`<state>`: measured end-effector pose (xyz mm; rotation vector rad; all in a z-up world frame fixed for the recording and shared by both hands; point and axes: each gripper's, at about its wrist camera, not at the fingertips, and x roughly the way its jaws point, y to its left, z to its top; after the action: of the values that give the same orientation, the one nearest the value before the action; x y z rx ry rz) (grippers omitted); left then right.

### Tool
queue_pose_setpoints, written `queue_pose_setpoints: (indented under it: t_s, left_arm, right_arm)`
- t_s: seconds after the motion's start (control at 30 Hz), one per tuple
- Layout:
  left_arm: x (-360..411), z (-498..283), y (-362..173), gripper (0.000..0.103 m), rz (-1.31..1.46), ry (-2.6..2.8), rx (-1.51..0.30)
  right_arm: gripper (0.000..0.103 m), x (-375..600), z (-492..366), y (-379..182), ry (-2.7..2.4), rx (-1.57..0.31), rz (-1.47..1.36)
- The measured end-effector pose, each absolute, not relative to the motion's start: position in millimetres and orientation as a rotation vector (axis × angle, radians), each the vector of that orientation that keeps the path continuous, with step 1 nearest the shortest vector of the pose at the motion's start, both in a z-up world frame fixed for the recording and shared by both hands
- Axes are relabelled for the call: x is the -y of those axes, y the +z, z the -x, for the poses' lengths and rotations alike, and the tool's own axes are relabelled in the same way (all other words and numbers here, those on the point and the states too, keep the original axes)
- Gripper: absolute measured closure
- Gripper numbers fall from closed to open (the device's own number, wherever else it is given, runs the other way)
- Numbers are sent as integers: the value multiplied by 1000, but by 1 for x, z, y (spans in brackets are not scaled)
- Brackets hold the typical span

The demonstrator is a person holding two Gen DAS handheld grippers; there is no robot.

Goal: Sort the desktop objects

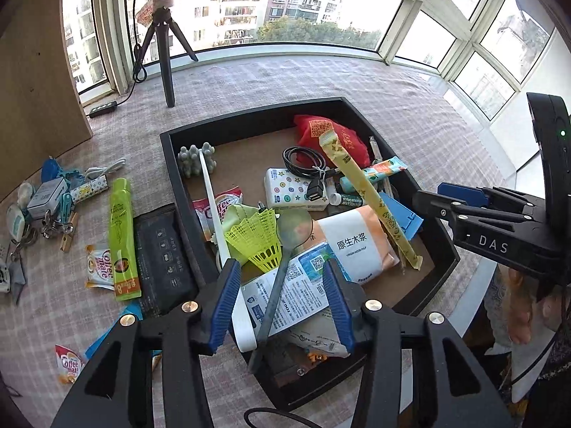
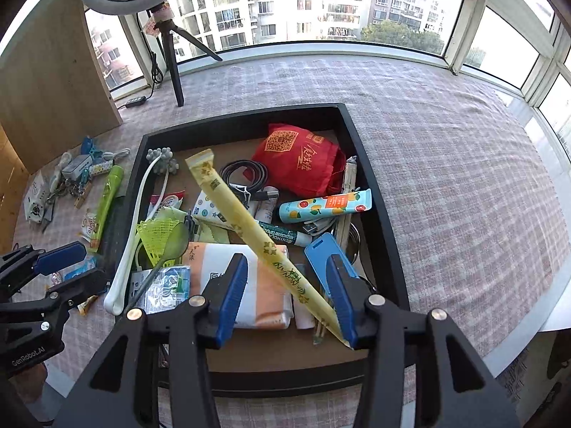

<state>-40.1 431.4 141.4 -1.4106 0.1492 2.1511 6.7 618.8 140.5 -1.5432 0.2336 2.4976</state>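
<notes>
A black tray (image 1: 249,121) (image 2: 242,121) on the checked cloth holds a jumble: a red bag (image 2: 299,157), a tissue pack (image 1: 357,246), a yellow shuttlecock (image 1: 257,235), a grey spoon (image 1: 292,228) and a long yellow sleeve (image 2: 249,221). My left gripper (image 1: 283,303) hangs open over the tray's near left part, with the spoon's handle and a white strip (image 1: 228,256) lying loose between its blue pads. My right gripper (image 2: 287,296) is open above the tissue pack. The yellow sleeve's lower end leans against its right pad (image 2: 342,299).
Left of the tray lie a green sachet (image 1: 121,235), a black pouch (image 1: 164,256), Coffee mate sachets (image 1: 101,265), and keys and clips (image 1: 53,214). A tripod (image 1: 164,53) and a wooden board (image 1: 32,89) stand at the back left. Windows run behind.
</notes>
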Motion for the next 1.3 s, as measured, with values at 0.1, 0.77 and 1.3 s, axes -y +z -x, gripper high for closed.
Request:
queue_pose_setpoints:
  t_s: [0.1,0.77,1.3]
  left_arm:
    - [-415,41,145,57,1412,2182,-139]
    - [-223,41,142,36,1518,2492,-152]
    - [-91,35,111,36,1716,2590,5]
  right_arm:
    - [58,-606,-4,141,2520,-241,1544]
    - [50,-449,22,141,2705,-231,1538]
    - [46,-357,15,114,2707,-202,1553]
